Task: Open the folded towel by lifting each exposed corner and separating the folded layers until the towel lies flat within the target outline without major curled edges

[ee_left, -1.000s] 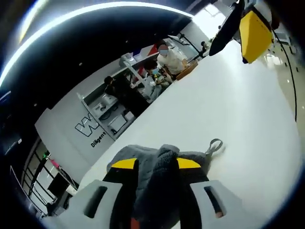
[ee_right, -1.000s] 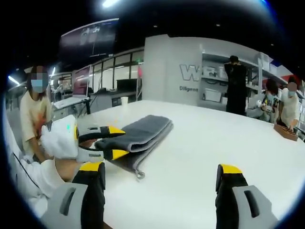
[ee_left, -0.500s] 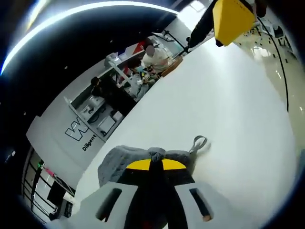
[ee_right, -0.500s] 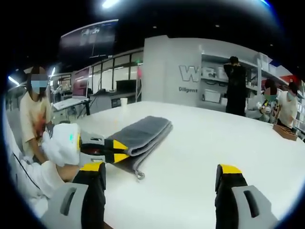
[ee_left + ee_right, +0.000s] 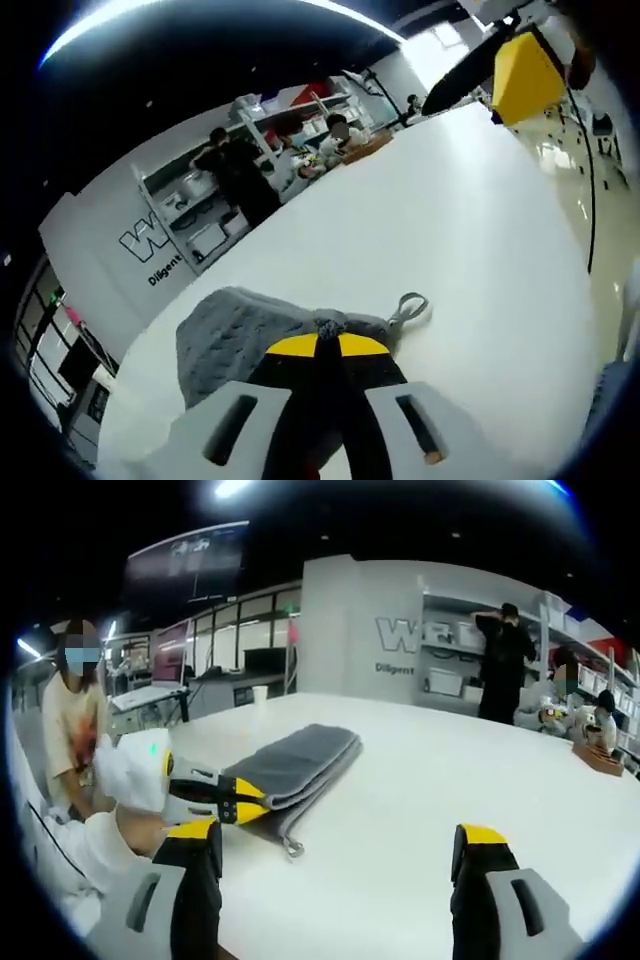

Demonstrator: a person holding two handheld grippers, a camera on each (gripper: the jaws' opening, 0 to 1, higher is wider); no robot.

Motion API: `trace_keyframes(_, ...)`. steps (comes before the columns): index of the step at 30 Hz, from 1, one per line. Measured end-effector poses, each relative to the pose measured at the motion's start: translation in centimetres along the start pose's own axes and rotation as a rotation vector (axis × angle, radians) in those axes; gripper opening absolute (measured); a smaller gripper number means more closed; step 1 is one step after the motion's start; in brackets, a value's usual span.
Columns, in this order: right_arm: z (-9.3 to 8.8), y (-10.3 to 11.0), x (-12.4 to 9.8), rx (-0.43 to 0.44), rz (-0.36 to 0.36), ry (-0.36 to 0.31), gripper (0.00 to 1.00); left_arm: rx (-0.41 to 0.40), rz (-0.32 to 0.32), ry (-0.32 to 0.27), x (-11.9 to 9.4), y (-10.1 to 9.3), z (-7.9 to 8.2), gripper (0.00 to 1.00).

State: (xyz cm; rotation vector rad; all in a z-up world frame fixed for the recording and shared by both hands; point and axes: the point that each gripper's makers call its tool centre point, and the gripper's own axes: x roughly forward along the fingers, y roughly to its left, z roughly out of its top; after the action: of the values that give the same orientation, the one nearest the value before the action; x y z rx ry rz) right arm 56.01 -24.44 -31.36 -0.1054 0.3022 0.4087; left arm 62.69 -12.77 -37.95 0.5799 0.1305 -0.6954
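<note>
A folded grey towel (image 5: 300, 760) lies on the white table (image 5: 420, 780), with a small hanging loop (image 5: 292, 848) at its near corner. My left gripper (image 5: 252, 807) comes in from the left of the right gripper view, shut on the towel's near corner. In the left gripper view that gripper (image 5: 317, 345) pinches a tuft of the grey towel (image 5: 230, 325) between its yellow tips, with the loop (image 5: 406, 307) just to the right. My right gripper (image 5: 340, 835) stands open over bare table, nearer than the towel and apart from it. It shows as a yellow tip (image 5: 525, 75) far up in the left gripper view.
The white table (image 5: 450, 220) stretches wide around the towel. A person in a light top (image 5: 75, 730) stands at the table's left. Other people (image 5: 505, 670) stand by shelves at the back wall. A small wooden object (image 5: 600, 755) rests at the table's far right.
The left gripper shut on the towel's corner, from jaws apart around it a second ago. The left view has swung. The right gripper has stayed put.
</note>
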Motion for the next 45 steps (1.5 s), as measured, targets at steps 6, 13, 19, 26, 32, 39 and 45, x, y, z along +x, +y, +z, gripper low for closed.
trace_keyframes(6,-0.2,-0.1,0.1,-0.003,0.0,0.008,0.95,-0.154,-0.034,-0.019,-0.2,0.1,-0.2,0.04)
trace_keyframes(13,0.0,-0.2,0.0,-0.003,-0.004,0.003,0.95,-0.331,-0.053,-0.076,-0.7,1.4,0.5,0.03)
trace_keyframes(19,-0.2,-0.1,0.0,-0.01,-0.002,0.011,0.95,-0.393,-0.05,-0.102,-1.2,2.5,1.1,0.03)
trace_keyframes(26,0.0,0.2,0.0,-0.012,0.003,0.007,0.95,-0.437,-0.02,-0.137,-2.2,4.1,1.4,0.03)
trace_keyframes(32,-0.1,0.2,0.2,-0.011,0.005,0.015,0.95,-0.475,0.015,-0.155,-3.1,5.6,1.1,0.03)
trace_keyframes(39,-0.4,0.4,0.4,-0.019,0.009,0.026,0.95,-0.511,0.041,-0.169,-3.8,6.7,0.9,0.03)
trace_keyframes(45,-0.5,0.3,0.5,-0.02,0.009,0.028,0.94,-0.53,0.059,-0.171,-4.1,7.3,0.3,0.03)
